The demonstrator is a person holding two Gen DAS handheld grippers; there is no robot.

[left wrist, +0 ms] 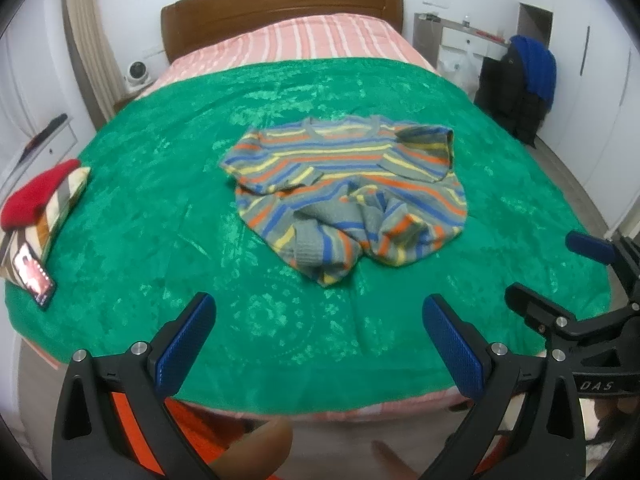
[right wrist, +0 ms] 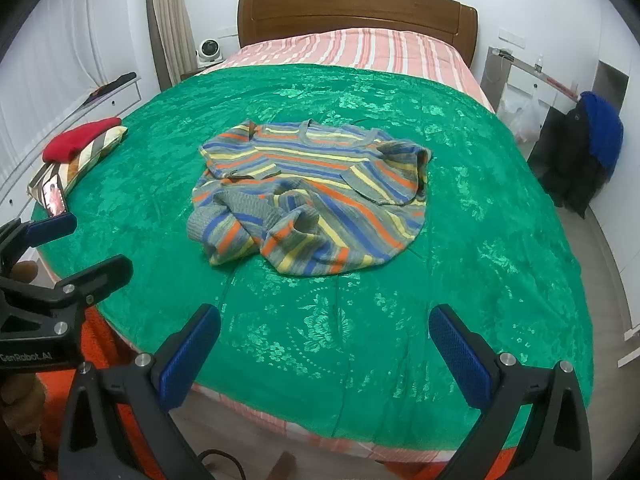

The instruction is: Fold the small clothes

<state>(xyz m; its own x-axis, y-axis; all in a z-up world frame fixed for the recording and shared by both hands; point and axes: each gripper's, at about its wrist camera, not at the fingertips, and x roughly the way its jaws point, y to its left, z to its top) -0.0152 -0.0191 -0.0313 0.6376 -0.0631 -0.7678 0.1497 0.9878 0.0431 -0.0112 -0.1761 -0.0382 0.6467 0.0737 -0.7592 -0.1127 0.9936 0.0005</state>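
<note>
Left gripper (left wrist: pixel 319 344), black frame with blue ribbed pads: held low over the near edge of the bed, pointing toward the headboard, fingers spread wide, nothing between them. Seen also at the left margin of the right wrist view (right wrist: pixel 86 240).

Right gripper (right wrist: pixel 325 350), same build: alongside the left one at the same near edge, fingers likewise spread wide and empty. Seen at the right margin of the left wrist view (left wrist: pixel 560 268).

Small knitted sweater with grey, blue, orange and yellow stripes (left wrist: pixel 344 188) (right wrist: pixel 312 196): lies rumpled at the middle of the shiny green patterned bedspread (left wrist: pixel 160 208) (right wrist: pixel 460 240), neckline toward the headboard, sleeves bunched over the near hem. Well apart from both grippers.

Open green cloth lies on every side of the sweater, widest between it and the grippers.

Left edge of bed: red folded cloth (left wrist: pixel 36 192) on a striped cushion (left wrist: pixel 66 196), with a lit smartphone (left wrist: pixel 34 270) just beside it.

Far end: pink striped quilt (left wrist: pixel 320 40), brown wooden headboard (left wrist: pixel 280 4).
</note>
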